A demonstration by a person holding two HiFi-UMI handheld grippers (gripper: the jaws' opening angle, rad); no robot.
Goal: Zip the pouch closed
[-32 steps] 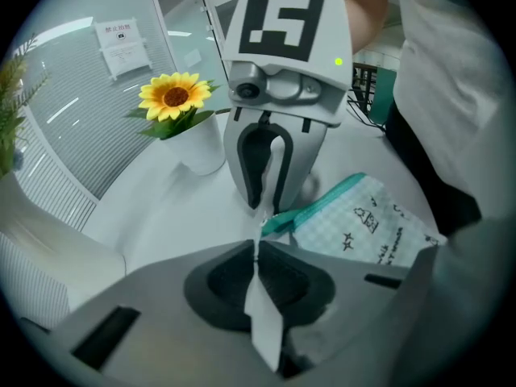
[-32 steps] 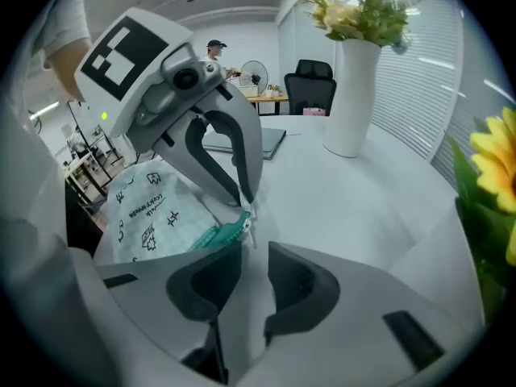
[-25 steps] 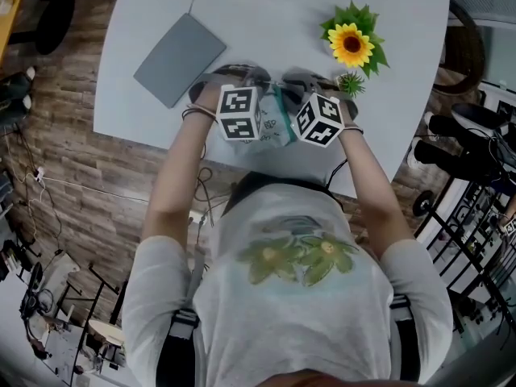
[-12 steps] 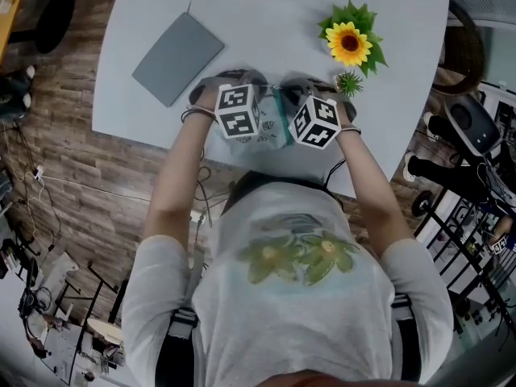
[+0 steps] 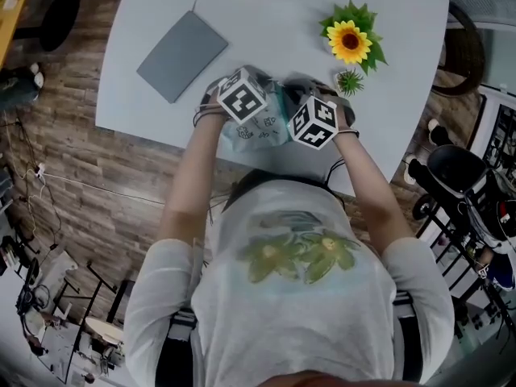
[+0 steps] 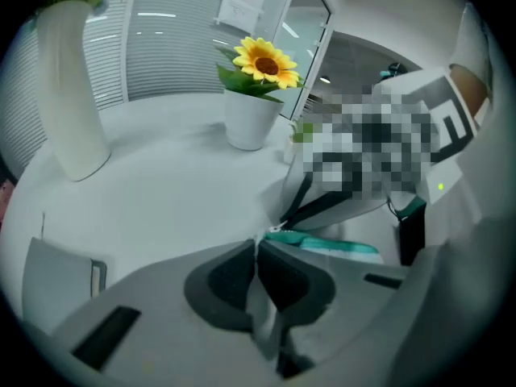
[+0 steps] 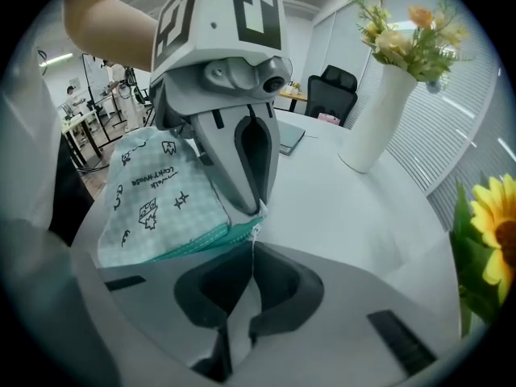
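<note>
The right tongs are clenched on the thin pull at the teal-zipped corner of the mint printed pouch. The left tongs are clenched on the pouch at that same corner, tip to tip with the right. In the head view the pouch sits mid-frame at the desk's near edge, between the two. Farther up, a sunflower stands at upper right and a grey pad lies at upper left.
</note>
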